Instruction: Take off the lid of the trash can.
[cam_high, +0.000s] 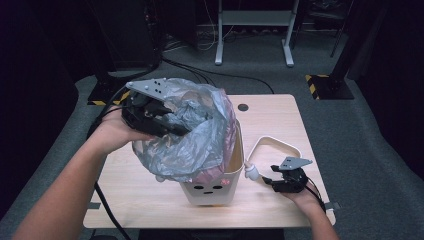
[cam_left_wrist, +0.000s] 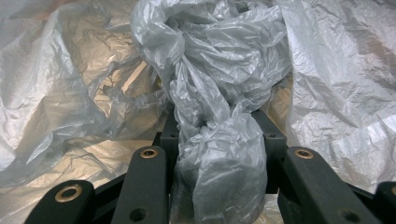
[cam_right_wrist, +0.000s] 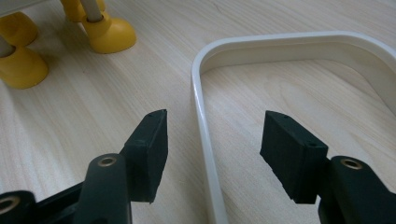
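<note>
A crumpled grey plastic bag (cam_high: 195, 140) hangs over the mouth of a cream bin (cam_high: 215, 192) with a face on its front. My left gripper (cam_high: 172, 127) reaches into the bag from the left and is shut on a bunched fold of it. In the left gripper view the twisted bag (cam_left_wrist: 215, 93) fills the gap of my left gripper (cam_left_wrist: 219, 128), hiding the tips. My right gripper (cam_high: 267, 181) rests low on the table, right of the bin. In the right gripper view my right gripper (cam_right_wrist: 215, 140) stands open, with one side of a white ring frame (cam_right_wrist: 289, 39) between the jaws, untouched.
The white ring frame (cam_high: 295, 147) lies flat on the wooden table (cam_high: 270, 120) to the right of the bin. Yellow feet (cam_right_wrist: 109, 32) on pale stalks stand close in front of the right gripper. Cables and stand legs sit on the floor beyond the table.
</note>
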